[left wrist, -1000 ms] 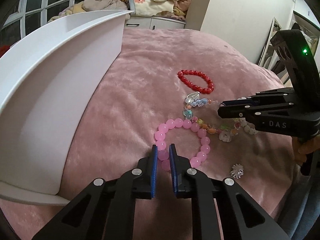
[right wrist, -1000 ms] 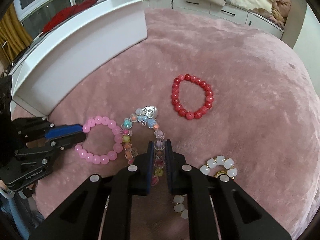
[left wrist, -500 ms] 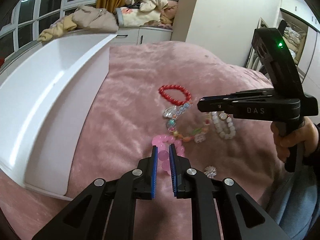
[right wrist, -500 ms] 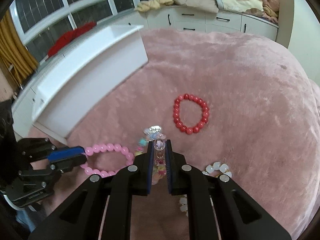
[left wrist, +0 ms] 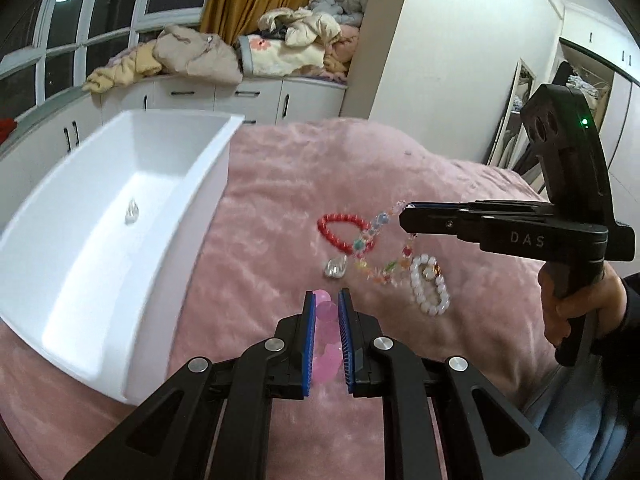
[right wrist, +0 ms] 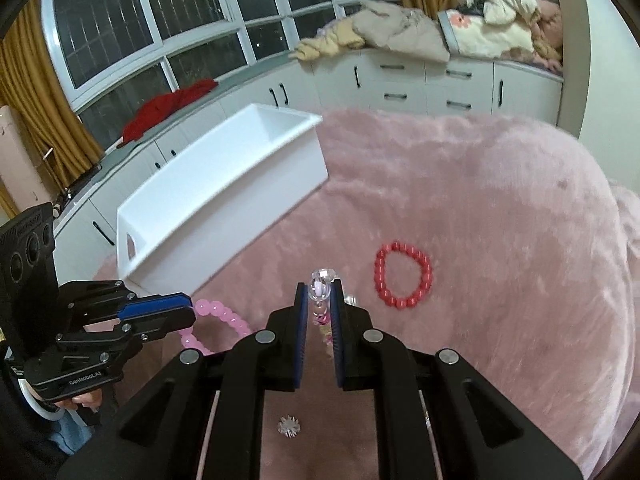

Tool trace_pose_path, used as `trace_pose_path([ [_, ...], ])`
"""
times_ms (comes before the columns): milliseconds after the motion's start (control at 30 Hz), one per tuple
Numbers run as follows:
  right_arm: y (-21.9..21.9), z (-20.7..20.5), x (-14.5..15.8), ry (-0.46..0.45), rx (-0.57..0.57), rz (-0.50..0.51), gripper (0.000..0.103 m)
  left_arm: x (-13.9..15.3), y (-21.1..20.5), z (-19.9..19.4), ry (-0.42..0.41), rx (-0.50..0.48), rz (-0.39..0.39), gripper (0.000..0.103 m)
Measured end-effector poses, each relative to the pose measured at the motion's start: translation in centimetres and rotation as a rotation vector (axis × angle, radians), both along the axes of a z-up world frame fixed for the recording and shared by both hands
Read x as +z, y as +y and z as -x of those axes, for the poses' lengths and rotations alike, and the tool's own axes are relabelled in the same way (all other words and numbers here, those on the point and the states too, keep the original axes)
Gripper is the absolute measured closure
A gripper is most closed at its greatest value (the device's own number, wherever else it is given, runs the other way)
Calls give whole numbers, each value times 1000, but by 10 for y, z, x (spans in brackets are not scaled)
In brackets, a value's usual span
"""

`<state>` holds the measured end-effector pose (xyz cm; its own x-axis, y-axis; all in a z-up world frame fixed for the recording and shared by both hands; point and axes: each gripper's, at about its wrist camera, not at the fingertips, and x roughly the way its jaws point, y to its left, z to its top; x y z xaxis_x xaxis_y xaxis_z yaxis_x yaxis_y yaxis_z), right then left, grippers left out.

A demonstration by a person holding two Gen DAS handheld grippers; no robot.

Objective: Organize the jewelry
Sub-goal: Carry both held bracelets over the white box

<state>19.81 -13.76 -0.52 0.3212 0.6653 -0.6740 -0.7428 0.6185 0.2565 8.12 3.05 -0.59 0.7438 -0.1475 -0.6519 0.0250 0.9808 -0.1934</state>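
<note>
**Pink beads and a mixed strand, each held in a gripper above the blanket**

Pink plush blanket [left wrist: 280, 184] carries everything. The left gripper [left wrist: 326, 300] is clamped on the pink bead bracelet [left wrist: 325, 340], whose loop hangs between the blue pads. The right gripper [right wrist: 319, 294] is clamped on the multicoloured bead strand [left wrist: 380, 248], a clear faceted bead poking above its fingertips; the strand dangles clear of the blanket, blurred. Beneath it lie the red bead bracelet [right wrist: 403, 274], a white bead bracelet [left wrist: 430, 288] and a clear heart-shaped charm [left wrist: 335, 267], near one another mid-blanket. A small sparkly charm [right wrist: 289, 426] lies nearer the person. The white bin [left wrist: 120, 216] stands along the blanket's left edge, with one clear piece [left wrist: 131, 212] inside.
</note>
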Motion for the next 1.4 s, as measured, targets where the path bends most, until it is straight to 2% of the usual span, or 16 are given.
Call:
trace_pose_path([
  [100,4,-2,13,-15,7,-11,91,19,7,0,-15,25,-24,87],
  [333,24,-12,46,-57,24,-22,91,56,37,0,-63,89,15,87],
  [500,50,-16,70,-86,64,-25,91,80,58,0,-93,126,-15,87],
  [700,94,-13,99,-151,134,-10,91,95,90,0,-98,184,-59,87],
  [867,133,-12,107,-173,194,18,91,94,121,-2,-68,234,-66,87],
  [1033,179,-7,102,-173,250,64,91,82,147,-8,-19,288,-62,87],
  [1233,219,-7,84,-97,272,78,91,63,170,-22,45,303,-63,87],
  [1400,246,-15,57,-21,238,127,91,45,183,-35,106,299,-86,87],
])
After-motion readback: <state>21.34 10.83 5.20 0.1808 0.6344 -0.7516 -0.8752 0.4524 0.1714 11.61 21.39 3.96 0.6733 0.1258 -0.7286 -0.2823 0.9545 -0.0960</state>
